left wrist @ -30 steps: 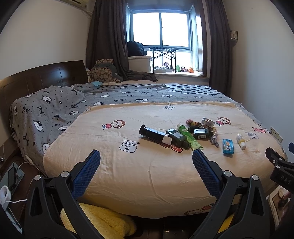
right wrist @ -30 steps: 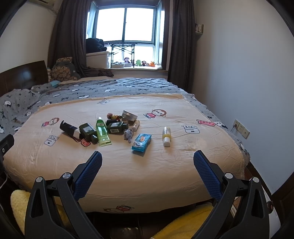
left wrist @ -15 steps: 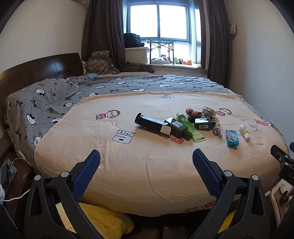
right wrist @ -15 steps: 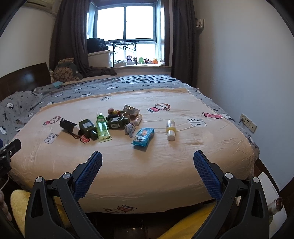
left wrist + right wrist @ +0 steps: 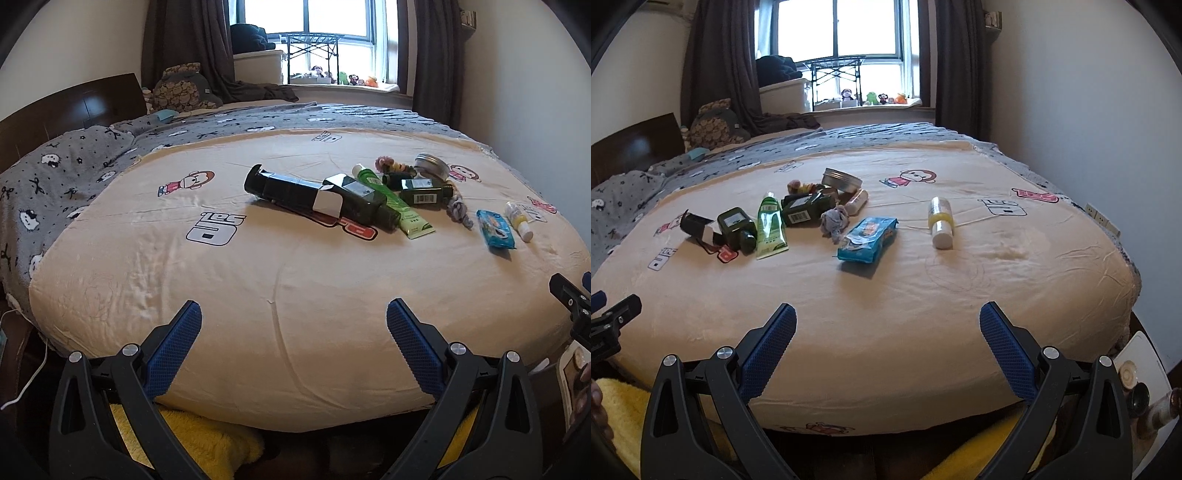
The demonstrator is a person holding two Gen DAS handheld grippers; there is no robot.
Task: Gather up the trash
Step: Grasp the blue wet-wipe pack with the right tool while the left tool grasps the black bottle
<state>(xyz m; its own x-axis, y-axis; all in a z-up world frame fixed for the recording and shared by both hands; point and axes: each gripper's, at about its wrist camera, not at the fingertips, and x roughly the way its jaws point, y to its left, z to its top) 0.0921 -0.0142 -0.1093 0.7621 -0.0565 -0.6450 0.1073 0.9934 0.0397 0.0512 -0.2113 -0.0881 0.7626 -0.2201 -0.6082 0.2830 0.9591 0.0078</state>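
Litter lies in a loose row across the beige bed sheet [image 5: 258,295]: a long black box [image 5: 291,192], a dark green bottle [image 5: 364,201], a green tube [image 5: 393,201], a second dark bottle [image 5: 424,192], a round tin [image 5: 430,164], a blue wipes packet [image 5: 495,229] and a small white-and-yellow bottle [image 5: 519,219]. The right wrist view shows the blue packet [image 5: 868,240], the white-and-yellow bottle [image 5: 940,221] and the green tube [image 5: 770,229]. My left gripper [image 5: 293,325] and my right gripper [image 5: 888,328] both stand open over the sheet's near edge, nothing between their fingers.
A grey patterned blanket [image 5: 66,173] covers the far and left side of the bed, against a dark headboard [image 5: 55,114]. A yellow fluffy rug [image 5: 192,443] lies below the bed edge. A white tray with small items [image 5: 1141,373] sits low right. The wall [image 5: 1089,92] runs along the right.
Both grippers have moved forward toward the bed, so the sheet and the litter look larger and nearer. Both stay open.
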